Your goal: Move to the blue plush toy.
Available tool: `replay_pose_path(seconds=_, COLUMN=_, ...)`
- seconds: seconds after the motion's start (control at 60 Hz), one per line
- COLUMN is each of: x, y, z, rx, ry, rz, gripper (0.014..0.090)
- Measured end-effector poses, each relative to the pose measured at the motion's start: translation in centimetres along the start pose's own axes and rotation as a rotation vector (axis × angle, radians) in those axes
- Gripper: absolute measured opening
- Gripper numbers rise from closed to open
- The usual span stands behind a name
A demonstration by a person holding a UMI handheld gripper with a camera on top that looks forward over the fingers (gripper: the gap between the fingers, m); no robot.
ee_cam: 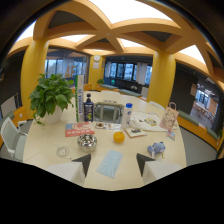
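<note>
Two jaws spread, empty, face mask [109, 163] lying between them on counter [45, 142]. Blue plush toy [157, 148] sits just beyond right finger. Risk: straight approach drags mask; overshoot knocks orange [118, 137].

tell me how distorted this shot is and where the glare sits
Gripper view: strong fisheye, so the table rim and yellow ceiling beams bow; ceiling panels blow out white; the blue plush toy is soft and small; black vignette surrounds the open gripper.
</note>
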Motion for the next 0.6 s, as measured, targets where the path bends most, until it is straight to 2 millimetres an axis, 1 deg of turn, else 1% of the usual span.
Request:
replay_pose_path(seconds=0.05, x=0.0, y=0.1, z=-0.3, rx=0.0, ry=-0.001, rz=-0.002, gripper=0.0863)
replay_pose_path(seconds=0.117, x=0.0, y=0.3, z=-1.3, rx=-0.002, ry=-0.002, rz=0.0, gripper=0.0861)
replay_pose_path(seconds=0.133, x=-0.1, y=0.4, z=-1.3, rx=-0.002, ry=-0.003, rz=0.001, gripper=0.086)
replay_pose_path(seconds=0.15, x=0.0, y=0.6, z=-2.1, rx=-0.004, ry=-0.003, rz=0.002, gripper=0.0861)
replay_pose_path(seconds=0.167, x=0.1, y=0.7, z=-2.3, rx=-0.005, ry=-0.003, rz=0.004, gripper=0.0862)
replay_pose_path(seconds=0.25, x=0.5, y=1.7, z=-3.1, rx=-0.016, ry=-0.008, rz=0.012, gripper=0.0862)
replay_pose_path(seconds=0.267, x=0.5, y=1.9, z=-2.6, rx=-0.018, ry=-0.01, rz=0.015, gripper=0.0862)
replay_pose_path(seconds=0.317, x=1.1, y=2.9, z=-3.1, rx=-0.026, ry=-0.01, rz=0.018, gripper=0.0862)
replay_pose_path(seconds=0.383, x=2.5, y=4.2, z=-3.5, rx=-0.041, ry=0.001, rz=0.01, gripper=0.086)
replay_pose_path(seconds=0.433, x=4.0, y=5.1, z=-3.5, rx=-0.055, ry=0.012, rz=0.003, gripper=0.086)
replay_pose_path(seconds=0.533, x=6.9, y=6.9, z=-2.8, rx=-0.075, ry=0.038, rz=0.018, gripper=0.086)
replay_pose_path(seconds=0.6, x=9.4, y=7.9, z=-2.3, rx=-0.095, ry=0.053, rz=0.022, gripper=0.086)
